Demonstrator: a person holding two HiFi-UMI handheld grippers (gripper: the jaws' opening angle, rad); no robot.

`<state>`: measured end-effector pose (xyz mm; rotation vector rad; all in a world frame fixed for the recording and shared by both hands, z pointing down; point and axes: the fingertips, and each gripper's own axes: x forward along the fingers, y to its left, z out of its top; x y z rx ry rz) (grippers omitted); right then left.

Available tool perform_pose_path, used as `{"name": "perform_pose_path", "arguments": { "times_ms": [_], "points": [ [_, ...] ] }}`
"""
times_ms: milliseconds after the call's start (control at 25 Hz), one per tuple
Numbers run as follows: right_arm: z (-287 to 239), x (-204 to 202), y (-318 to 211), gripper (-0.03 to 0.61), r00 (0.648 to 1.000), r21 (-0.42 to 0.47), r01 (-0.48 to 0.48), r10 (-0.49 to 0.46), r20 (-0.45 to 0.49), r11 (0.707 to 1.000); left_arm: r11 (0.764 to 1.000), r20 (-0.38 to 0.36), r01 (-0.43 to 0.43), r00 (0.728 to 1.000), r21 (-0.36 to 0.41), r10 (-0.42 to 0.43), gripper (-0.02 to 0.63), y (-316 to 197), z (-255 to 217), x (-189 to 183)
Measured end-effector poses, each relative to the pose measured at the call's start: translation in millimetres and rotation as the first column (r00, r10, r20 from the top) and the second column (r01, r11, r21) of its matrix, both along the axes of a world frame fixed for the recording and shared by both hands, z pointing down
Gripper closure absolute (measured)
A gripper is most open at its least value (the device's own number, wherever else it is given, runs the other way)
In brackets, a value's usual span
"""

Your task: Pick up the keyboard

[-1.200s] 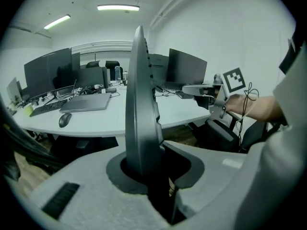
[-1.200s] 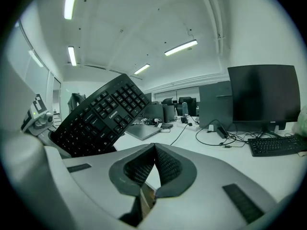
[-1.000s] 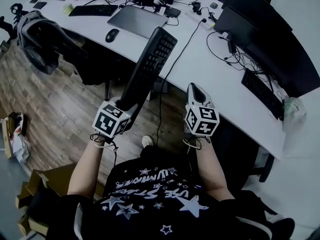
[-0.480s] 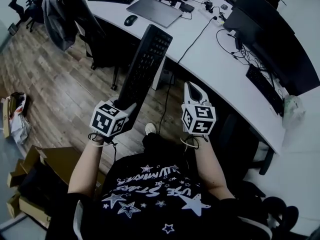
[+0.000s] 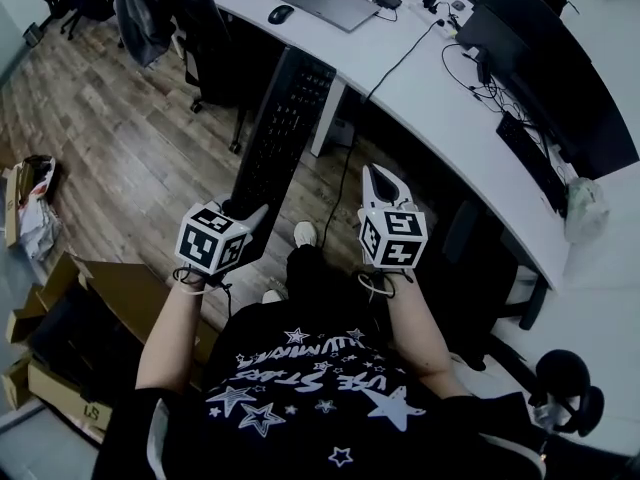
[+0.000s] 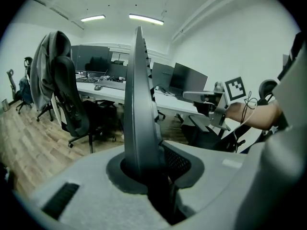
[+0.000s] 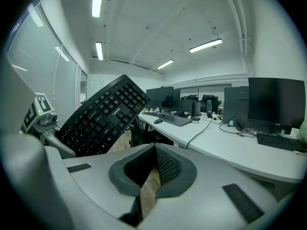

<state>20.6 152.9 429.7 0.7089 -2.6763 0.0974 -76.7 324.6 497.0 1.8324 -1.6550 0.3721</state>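
A black keyboard [image 5: 280, 133] hangs in the air over the wooden floor, off the desk, and stands on edge, tilted. My left gripper [image 5: 248, 214] is shut on its near end. In the left gripper view the keyboard [image 6: 139, 99] rises edge-on out of the jaws of the left gripper [image 6: 146, 174]. My right gripper [image 5: 378, 174] is beside it on the right, shut, with nothing between its pads. The right gripper view shows the keyboard's key side [image 7: 103, 116] at the left and the shut right gripper [image 7: 154, 152] apart from it.
A long white desk [image 5: 430, 78] runs across the top right with a laptop [image 5: 325, 1], a mouse [image 5: 281, 13], monitors [image 5: 560, 88], a second keyboard [image 5: 530, 158] and cables. A chair with a jacket [image 5: 150, 8] stands at the upper left. Cardboard boxes [image 5: 90, 308] lie at the lower left.
Both grippers and the keyboard have drawn back from the desk, which has slid toward the top of the head view. The keyboard now hangs over the floor instead of the desk edge.
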Motion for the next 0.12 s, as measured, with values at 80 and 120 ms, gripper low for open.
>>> {"name": "perform_pose_path", "arguments": {
  "times_ms": [80,120],
  "points": [
    [3,4,14,0.571,1.0,-0.003,0.003,-0.003,-0.008,1.0,1.0,-0.012,0.009,1.0,0.005,-0.009,0.523,13,3,3],
    [5,7,21,0.571,1.0,-0.004,0.004,-0.004,-0.012,1.0,1.0,-0.018,0.012,1.0,0.007,-0.012,0.523,20,4,6]
  ]
}}
